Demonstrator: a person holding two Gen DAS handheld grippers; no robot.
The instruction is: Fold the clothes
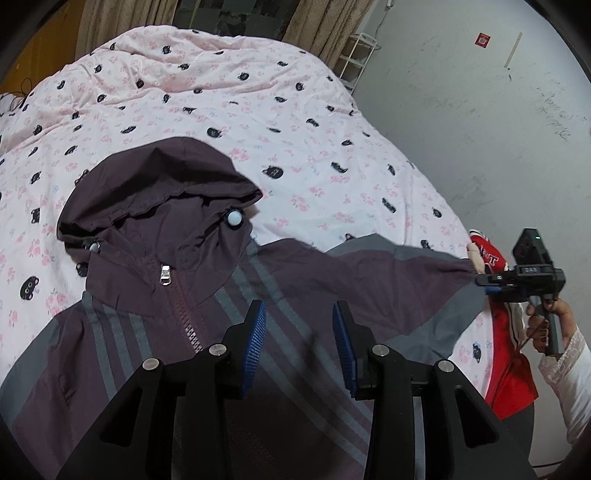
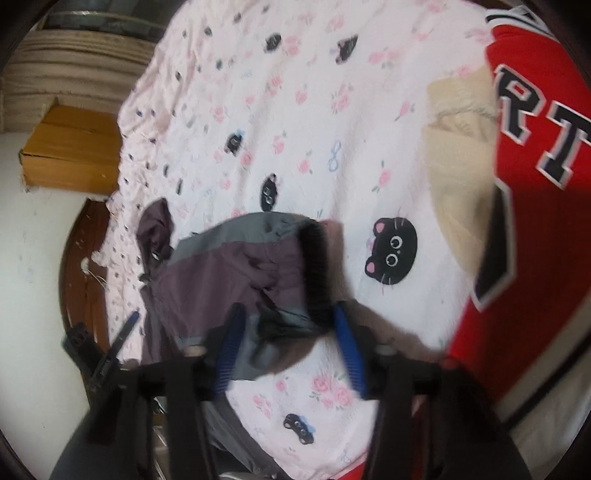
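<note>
Purple hooded jacket point(image 1: 155, 258) with grey stripes lies zipped on the pink cat-print bed point(image 1: 221, 92). Left gripper point(image 1: 299, 332) hovers narrowly parted, empty, over its chest. Right gripper point(image 2: 291, 332) straddles the sleeve cuff point(image 2: 295, 266), grip unclear, beside a red lettered garment point(image 2: 535, 221) at the bed's edge.

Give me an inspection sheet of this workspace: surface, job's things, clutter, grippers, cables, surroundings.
Surface: bed under a pink quilt with black cat print, creased.
Job's things: purple-grey hooded zip jacket lying front up, zipped, one sleeve stretched sideways.
Clutter: red lettered garment and beige cloth at the bed's edge.
Grippers: left gripper above the jacket's chest, jaws apart, empty; right gripper at the sleeve cuff, grip unclear.
Cables: dark cord at the quilt's far corner.
Surroundings: scuffed white wall, curtains, white wire rack.
</note>
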